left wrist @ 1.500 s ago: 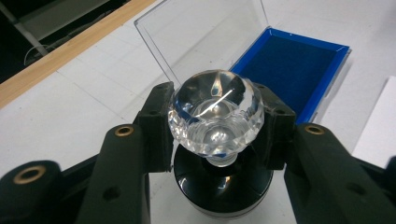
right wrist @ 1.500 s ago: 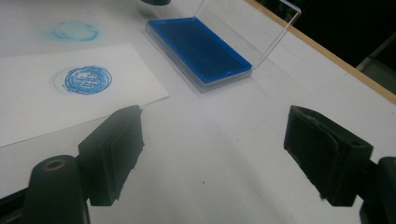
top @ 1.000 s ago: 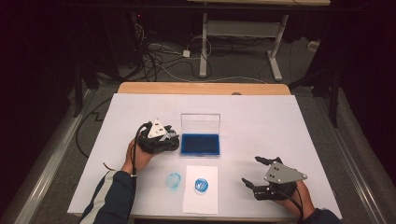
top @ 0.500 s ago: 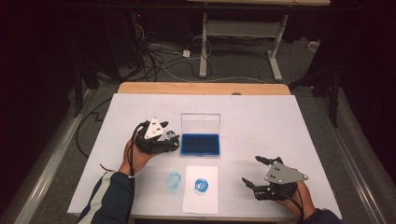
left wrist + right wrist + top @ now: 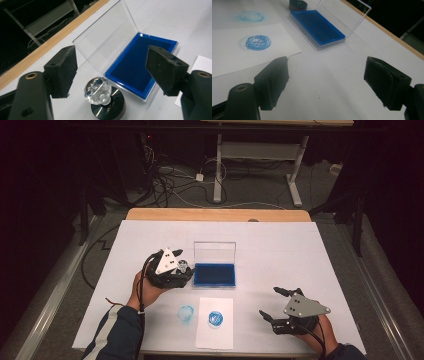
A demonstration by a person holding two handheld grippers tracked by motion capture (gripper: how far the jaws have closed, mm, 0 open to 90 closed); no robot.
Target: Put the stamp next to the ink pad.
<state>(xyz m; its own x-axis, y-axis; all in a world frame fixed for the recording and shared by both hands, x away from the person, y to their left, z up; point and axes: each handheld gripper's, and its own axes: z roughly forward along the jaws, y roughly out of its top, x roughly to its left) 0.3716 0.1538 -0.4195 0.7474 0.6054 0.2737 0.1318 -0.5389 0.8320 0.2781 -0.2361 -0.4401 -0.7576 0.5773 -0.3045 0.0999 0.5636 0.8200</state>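
A stamp with a clear faceted knob (image 5: 98, 91) on a round black base stands on the white table, just left of an ink pad case (image 5: 140, 65). The case has a blue pad, and its clear lid (image 5: 107, 42) stands up. My left gripper (image 5: 113, 65) is open, and the stamp sits low between its jaws without touching them. From above, the left gripper (image 5: 175, 270) is beside the stamp (image 5: 183, 265) and the ink pad case (image 5: 215, 274). My right gripper (image 5: 270, 302) is open and holds nothing, right of a paper sheet (image 5: 216, 335) bearing a round blue print (image 5: 216, 318).
A faint blue ring smudge (image 5: 186, 312) marks the table left of the paper. In the right gripper view the paper (image 5: 237, 57), the print (image 5: 258, 42) and the ink pad case (image 5: 319, 27) lie ahead. A wooden strip (image 5: 215, 215) edges the table's far side, with cables on the floor beyond.
The left gripper has shifted only slightly beside the ink pad. The right gripper has stayed where it was.
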